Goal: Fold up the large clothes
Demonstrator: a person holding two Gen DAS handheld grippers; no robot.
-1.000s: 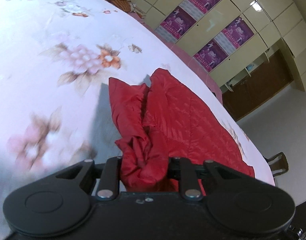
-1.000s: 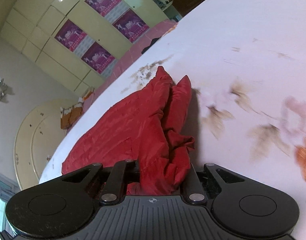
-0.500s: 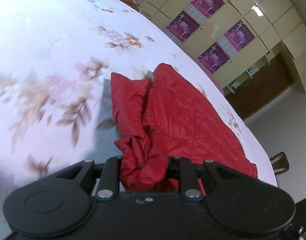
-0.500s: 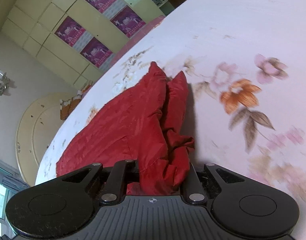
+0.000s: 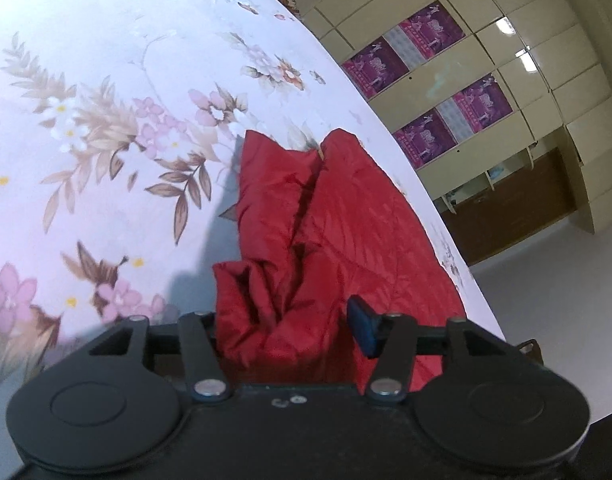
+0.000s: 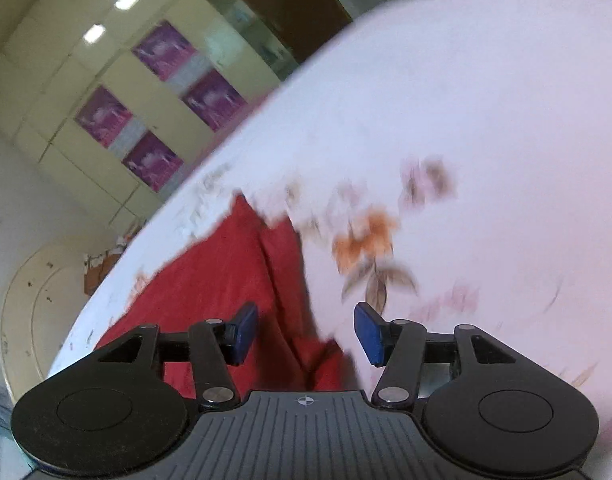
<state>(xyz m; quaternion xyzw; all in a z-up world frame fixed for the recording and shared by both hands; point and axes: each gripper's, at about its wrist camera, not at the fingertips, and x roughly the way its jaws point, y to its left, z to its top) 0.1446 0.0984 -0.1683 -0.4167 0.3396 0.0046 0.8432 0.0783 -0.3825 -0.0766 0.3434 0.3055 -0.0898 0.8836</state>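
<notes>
on the floral sheet (image 5: 106, 140), red jacket (image 5: 346, 232) stretches lengthwise away from both claws.

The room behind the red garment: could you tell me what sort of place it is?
Probably a bedroom: the garment lies on a floral sheet, seemingly a bed, with tall cream wardrobes carrying purple posters behind.

Right gripper (image 6: 304, 334) agape over blurred, seemingly red garment (image 6: 226, 280)
</notes>
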